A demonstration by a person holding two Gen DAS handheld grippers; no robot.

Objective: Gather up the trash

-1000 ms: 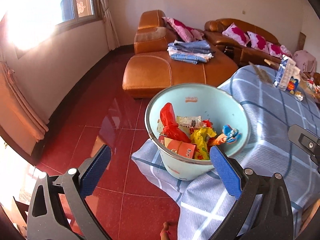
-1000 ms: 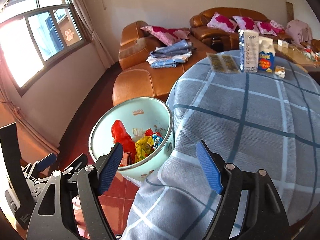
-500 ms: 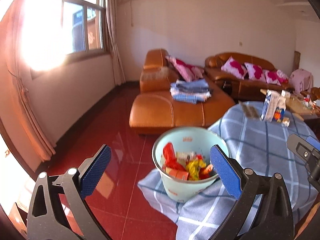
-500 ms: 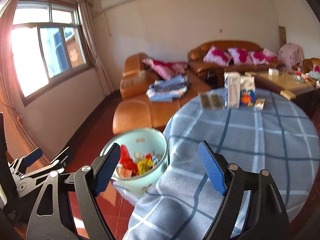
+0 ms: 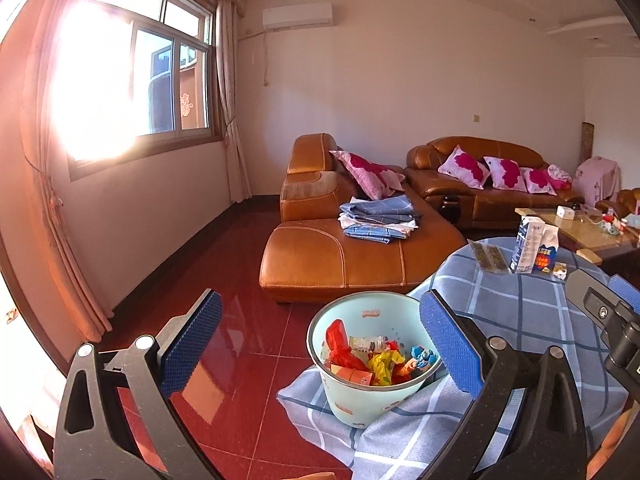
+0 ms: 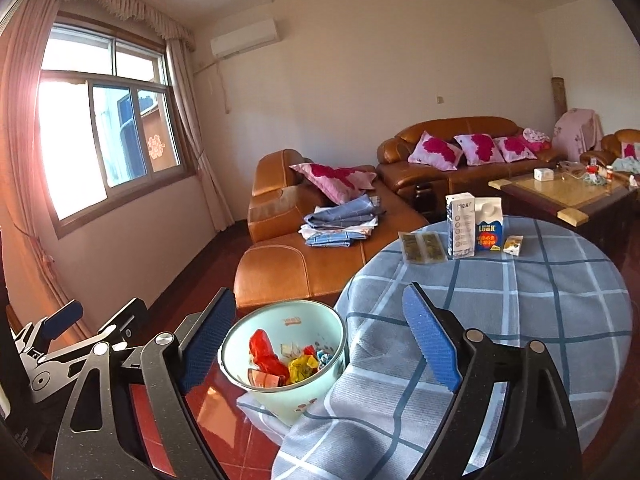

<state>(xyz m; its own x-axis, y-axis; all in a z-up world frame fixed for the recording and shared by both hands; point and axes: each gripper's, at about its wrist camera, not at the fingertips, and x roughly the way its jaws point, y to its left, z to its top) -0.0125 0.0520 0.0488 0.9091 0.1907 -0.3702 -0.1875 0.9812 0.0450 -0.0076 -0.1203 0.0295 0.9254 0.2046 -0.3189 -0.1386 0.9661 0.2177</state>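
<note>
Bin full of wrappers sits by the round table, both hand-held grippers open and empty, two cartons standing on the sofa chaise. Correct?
Not quite. The two cartons stand on the round table, as the right wrist view shows; the chaise holds folded cloth. The rest holds: bin of wrappers beside the table, left hand-held gripper and right hand-held gripper open, empty.

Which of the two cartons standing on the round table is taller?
The white and dark blue carton, standing left of the shorter carton that has a red label; its flat top rises slightly higher.

bin (image 5: 352,400) base hidden by tablecloth (image 5: 520,320); carton (image 6: 460,226) print too small.
</note>
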